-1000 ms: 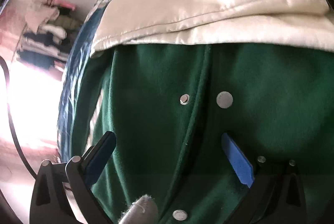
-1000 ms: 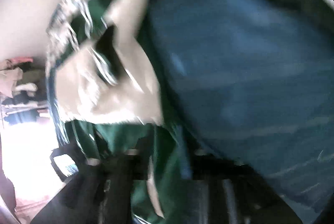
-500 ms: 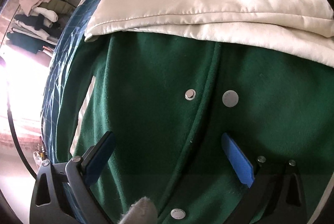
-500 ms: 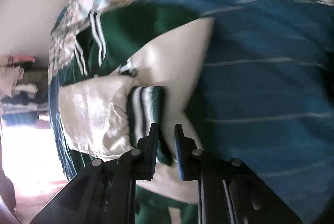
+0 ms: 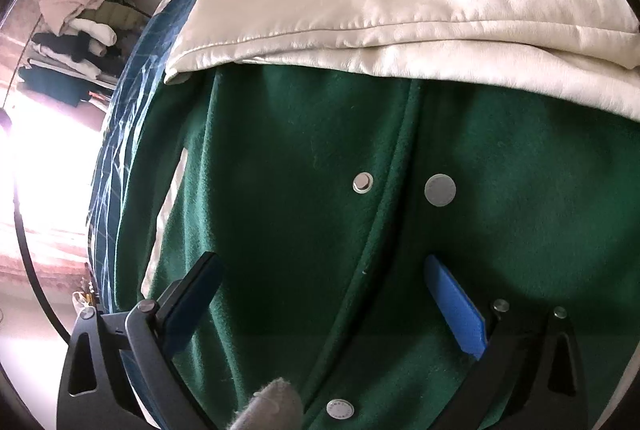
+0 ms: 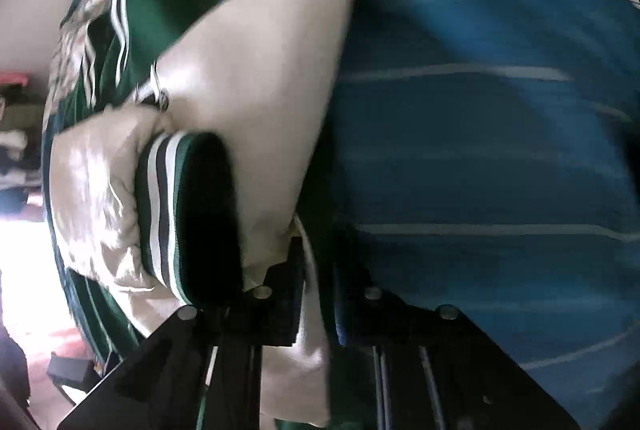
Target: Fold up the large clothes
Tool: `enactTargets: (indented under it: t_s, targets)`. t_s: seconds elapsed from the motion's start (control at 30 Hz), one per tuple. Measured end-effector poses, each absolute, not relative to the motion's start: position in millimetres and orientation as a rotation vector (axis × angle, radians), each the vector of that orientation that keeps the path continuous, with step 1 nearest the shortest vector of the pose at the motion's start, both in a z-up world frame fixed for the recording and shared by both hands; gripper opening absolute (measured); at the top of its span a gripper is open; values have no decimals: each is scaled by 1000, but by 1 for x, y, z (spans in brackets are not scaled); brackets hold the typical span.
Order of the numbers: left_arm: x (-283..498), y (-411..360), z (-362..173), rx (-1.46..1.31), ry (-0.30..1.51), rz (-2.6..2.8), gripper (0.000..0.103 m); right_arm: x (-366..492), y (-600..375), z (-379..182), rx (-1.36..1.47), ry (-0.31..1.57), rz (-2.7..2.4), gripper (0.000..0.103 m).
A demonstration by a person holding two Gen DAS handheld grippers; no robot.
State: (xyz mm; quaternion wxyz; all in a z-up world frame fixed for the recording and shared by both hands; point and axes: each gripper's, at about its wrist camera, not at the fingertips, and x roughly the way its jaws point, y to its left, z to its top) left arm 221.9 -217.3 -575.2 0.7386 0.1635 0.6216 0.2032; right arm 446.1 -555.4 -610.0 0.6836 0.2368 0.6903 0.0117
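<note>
Centre of left view: green jacket (image 5: 304, 189) flat on bed (image 5: 120, 133), cream sleeve (image 5: 400, 1) folded across top. Your left claw (image 5: 320, 294) spread, hovering, grips nothing. Your right claw (image 6: 316, 294) pinches cream sleeve near striped cuff (image 6: 160, 213), likely to place the fold.

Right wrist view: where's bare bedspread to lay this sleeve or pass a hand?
The free patch is the blue striped bedspread, right of the cream sleeve pinched in the right gripper. Left of that it is crowded: striped cuff, folded sleeve and green jacket body, over which the open left gripper hovers.
</note>
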Motion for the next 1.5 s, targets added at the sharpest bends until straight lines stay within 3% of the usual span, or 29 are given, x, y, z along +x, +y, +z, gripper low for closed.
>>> enactTargets:
  t_s: [0.13,0.23,0.27,0.3,0.37,0.47,0.5,0.57,0.73,0.83,0.9,0.97,1.07,1.17,1.27,1.37,1.43,1.47,1.5]
  targets:
    - [223,-215,-574,342,1375,454,103,442,-567,-609,587,1564,41,12]
    - [224,-212,-572,320,1382,452,103,445,-575,-581,638,1526,20,21]
    - [223,-209,-570,307,1382,455,103,444,-580,-564,690,1454,41,37]
    - [222,-207,-569,299,1383,457,103,444,-583,-551,740,1394,67,62]
    - [221,-205,-568,293,1380,467,103,444,-581,-541,803,1342,112,81]
    - [220,-207,-571,304,1374,474,103,458,-553,-566,843,1413,224,79]
    - [220,-208,-571,309,1374,478,103,462,-542,-583,827,1458,230,62]
    - [221,-210,-571,319,1374,485,103,464,-522,-597,707,1498,207,11]
    - [220,-206,-571,280,1380,476,103,455,-530,-564,583,1385,83,10]
    - [220,-204,-571,288,1383,470,103,449,-540,-589,580,1514,58,15]
    - [221,-203,-570,285,1390,466,103,455,-540,-584,539,1526,59,25]
    - [221,-198,-564,282,1391,473,103,455,-539,-556,480,1469,3,27]
    - [222,-190,-548,350,1313,529,103,447,-537,-512,434,1336,-21,42]
    - [228,-177,-543,436,1240,612,103,449,-518,-512,460,1320,111,42]
    - [237,-163,-560,491,1277,642,103,455,-501,-577,428,1553,91,42]
    - [240,-154,-567,516,1284,641,103,456,-496,-577,390,1557,96,42]
    - [237,-158,-562,547,1259,637,103,449,-496,-554,349,1524,96,54]
    - [234,-160,-560,560,1245,639,103,445,-495,-543,330,1508,93,74]
    - [230,-163,-557,572,1237,638,103,433,-499,-529,305,1495,89,86]
